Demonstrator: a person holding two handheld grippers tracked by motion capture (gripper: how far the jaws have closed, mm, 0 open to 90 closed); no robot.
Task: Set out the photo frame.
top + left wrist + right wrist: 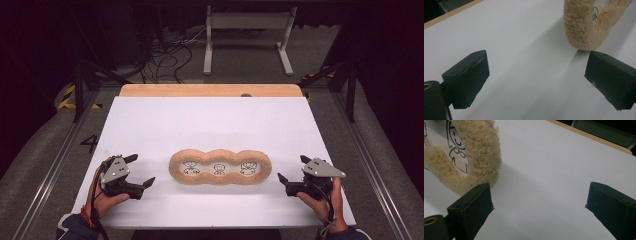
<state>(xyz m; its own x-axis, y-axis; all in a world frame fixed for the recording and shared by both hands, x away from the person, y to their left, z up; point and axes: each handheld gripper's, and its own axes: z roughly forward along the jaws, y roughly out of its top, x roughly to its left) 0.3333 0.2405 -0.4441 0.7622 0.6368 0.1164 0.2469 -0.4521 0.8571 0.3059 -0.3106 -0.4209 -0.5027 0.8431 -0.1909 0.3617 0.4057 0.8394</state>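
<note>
1. A fleecy tan frame [220, 167] with three rounded openings in a row lies flat on the white counter [210, 125], nearer the person's edge than the far edge.
2. Each opening shows a small black line drawing of a cartoon figure on white backing.
3. The left gripper [138, 170] sits to the left of the frame, apart from it, with its jaws pointed toward the frame's left end.
4. The left gripper's jaws stand wide apart and hold nothing; in the left gripper view only bare counter lies between them, and the frame's rounded end [584, 27] lies just ahead of one jaw.
5. The right gripper [293, 169] sits to the right of the frame, apart from it, with its jaws pointed toward the frame's right end.
6. The right gripper's jaws are likewise spread wide and hold nothing; in the right gripper view the frame's end [484, 157] lies just beyond one jaw.
7. A hand wraps each gripper from below, and both rest low over the counter.
8. A bare wooden strip [210, 90] borders the counter on the side of the frame away from the person.
</note>
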